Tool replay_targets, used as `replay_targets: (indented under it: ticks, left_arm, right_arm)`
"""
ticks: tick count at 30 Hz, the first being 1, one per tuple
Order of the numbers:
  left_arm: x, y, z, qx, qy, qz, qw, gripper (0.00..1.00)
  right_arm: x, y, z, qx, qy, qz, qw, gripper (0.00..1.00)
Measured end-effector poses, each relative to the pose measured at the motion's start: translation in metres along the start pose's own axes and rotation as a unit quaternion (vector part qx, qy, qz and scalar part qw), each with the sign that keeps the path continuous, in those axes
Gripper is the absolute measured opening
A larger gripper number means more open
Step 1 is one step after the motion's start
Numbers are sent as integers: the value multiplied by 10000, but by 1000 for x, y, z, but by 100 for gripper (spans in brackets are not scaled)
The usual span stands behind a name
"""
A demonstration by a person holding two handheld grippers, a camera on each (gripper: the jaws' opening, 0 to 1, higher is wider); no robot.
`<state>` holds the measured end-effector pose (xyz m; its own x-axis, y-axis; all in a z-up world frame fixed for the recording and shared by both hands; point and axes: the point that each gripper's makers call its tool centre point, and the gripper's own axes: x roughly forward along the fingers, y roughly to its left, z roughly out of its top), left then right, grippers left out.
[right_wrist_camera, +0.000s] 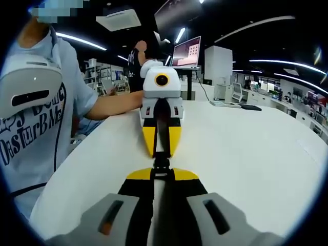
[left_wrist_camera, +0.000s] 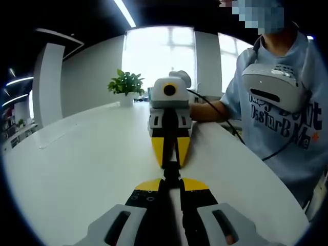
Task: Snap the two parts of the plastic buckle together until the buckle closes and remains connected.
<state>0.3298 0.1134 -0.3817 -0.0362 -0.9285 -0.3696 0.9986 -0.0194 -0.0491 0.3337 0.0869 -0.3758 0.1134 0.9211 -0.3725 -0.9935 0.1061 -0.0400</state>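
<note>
The two grippers meet tip to tip over the white table (left_wrist_camera: 77, 154). In the left gripper view my left gripper (left_wrist_camera: 171, 181) rises from the bottom, its yellow-tipped jaws shut on one end of the black buckle (left_wrist_camera: 171, 173). The right gripper (left_wrist_camera: 171, 163) faces it and pinches the other end. In the right gripper view my right gripper (right_wrist_camera: 162, 174) is shut on the buckle (right_wrist_camera: 162, 162), with the left gripper (right_wrist_camera: 161, 152) opposite. The buckle reads as one short black piece between the tips. I cannot tell whether its halves are latched.
A person in a light blue T-shirt (left_wrist_camera: 287, 123) stands at the table's right edge, with a white device (left_wrist_camera: 274, 87) on the chest. A potted plant (left_wrist_camera: 125, 84) stands at the far end. Beyond the table (right_wrist_camera: 246, 154) are a monitor (right_wrist_camera: 186, 51) and desks.
</note>
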Motion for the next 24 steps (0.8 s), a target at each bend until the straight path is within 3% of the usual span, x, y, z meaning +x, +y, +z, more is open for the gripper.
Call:
replay_targets:
  ticks: [24]
  left_arm:
    - [3,-2,2,36,48,-22,10000,11]
  right_arm:
    - [0,2,1,-144,45,28,9999,11]
